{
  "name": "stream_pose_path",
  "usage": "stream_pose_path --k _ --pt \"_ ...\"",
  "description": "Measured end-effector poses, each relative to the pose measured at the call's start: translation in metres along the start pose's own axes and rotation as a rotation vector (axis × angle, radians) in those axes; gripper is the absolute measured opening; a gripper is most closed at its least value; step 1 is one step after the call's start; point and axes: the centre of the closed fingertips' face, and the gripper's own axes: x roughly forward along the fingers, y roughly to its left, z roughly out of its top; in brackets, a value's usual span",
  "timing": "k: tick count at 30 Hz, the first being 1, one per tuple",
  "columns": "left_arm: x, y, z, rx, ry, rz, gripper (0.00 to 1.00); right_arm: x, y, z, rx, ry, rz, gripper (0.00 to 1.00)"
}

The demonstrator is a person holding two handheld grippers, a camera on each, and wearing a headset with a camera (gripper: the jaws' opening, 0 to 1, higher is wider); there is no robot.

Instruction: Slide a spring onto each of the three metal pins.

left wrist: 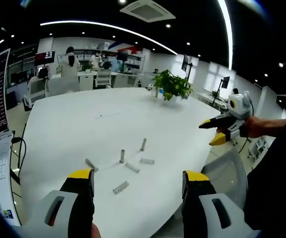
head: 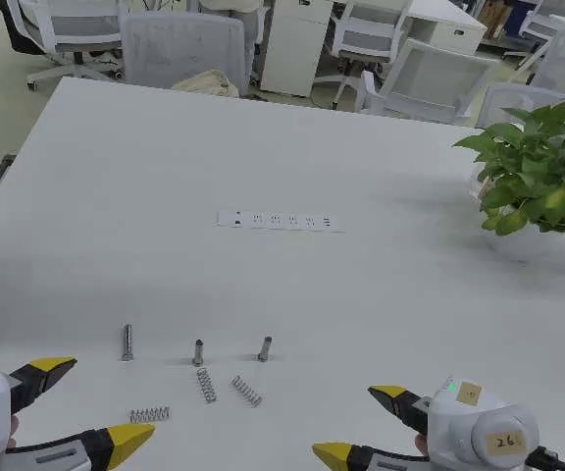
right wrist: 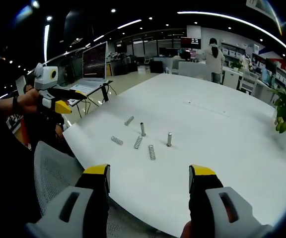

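We are holding the left tool (head: 111, 397) and the right tool (head: 342, 421) spread and empty at the near edge of the desk (head: 263, 147). Between and just beyond them, three springs (head: 206, 385) are lying near three pins (head: 198, 351): two are standing upright and one is lying flat.

White left hand-held gripper (head: 111, 396), yellow-tipped black jaws, right hand-held gripper (head: 344, 421) stickered 26

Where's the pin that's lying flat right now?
In the head view it is the leftmost pin, left of the upright middle pin and just beyond the leftmost spring.
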Motion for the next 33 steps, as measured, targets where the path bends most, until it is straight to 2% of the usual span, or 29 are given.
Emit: stream_pose_path --k 8,14,22,33 --pt "0.0011 0.0011 0.0035 0.003 -0.009 0.01 0.69 -0.0023 -0.0033 -0.0002 0.0 -0.007 0.0 0.62" --pt "0.0015 0.0025 0.0097 -0.007 -0.035 0.026 0.68 -0.0024 -0.0057 -0.0014 -0.001 -0.007 0.006 0.62" --pt "-0.0006 0.0024 0.0078 -0.007 -0.034 0.044 0.69 0.0002 -0.0058 -0.001 -0.009 -0.014 0.018 0.62" --pt "-0.0077 0.0085 0.0085 -0.008 -0.033 0.082 0.69 0.0036 -0.0035 -0.0019 -0.002 -0.025 0.046 0.62"
